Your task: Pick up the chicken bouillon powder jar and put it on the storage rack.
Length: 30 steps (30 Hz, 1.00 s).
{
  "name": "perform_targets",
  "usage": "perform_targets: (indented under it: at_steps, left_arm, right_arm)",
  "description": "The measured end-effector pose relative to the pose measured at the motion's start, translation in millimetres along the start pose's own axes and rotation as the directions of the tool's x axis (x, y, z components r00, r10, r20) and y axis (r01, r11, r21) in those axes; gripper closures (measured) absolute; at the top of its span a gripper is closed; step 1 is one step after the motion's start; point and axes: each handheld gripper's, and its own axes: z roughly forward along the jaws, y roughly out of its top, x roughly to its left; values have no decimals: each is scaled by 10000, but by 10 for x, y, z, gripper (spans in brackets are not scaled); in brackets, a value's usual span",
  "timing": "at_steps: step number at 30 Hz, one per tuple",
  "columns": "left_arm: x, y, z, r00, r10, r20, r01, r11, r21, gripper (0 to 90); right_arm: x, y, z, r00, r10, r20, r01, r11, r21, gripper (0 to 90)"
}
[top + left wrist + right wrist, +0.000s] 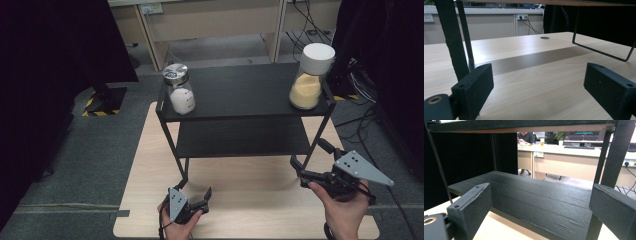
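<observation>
A black two-tier shelf rack (240,90) stands on the light wooden table (150,170). On its top shelf, a glass jar of white powder with a silver lid (179,90) sits at the left and a jar of yellow grains with a white lid (310,77) at the right. My left gripper (196,192) hovers open near the rack's front left leg (454,42), nothing between its jaws. Open and empty too, my right gripper (311,159) sits by the front right leg (610,160), facing the lower shelf (544,197).
The rack's wire foot (599,50) rests on the table, which has a cable hole (545,38). Desks (215,25) and cables (310,35) lie beyond the table on grey floor. Dark curtains (50,60) flank both sides.
</observation>
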Motion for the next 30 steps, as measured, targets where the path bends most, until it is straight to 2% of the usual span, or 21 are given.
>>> perform_targets:
  at_steps: [30]
  left_arm:
    - [-1,0,-1,10000,-5,-5,5,10000,1,85]
  right_arm:
    - [-71,-298,-31,9991,419,24,-419,9974,581,49]
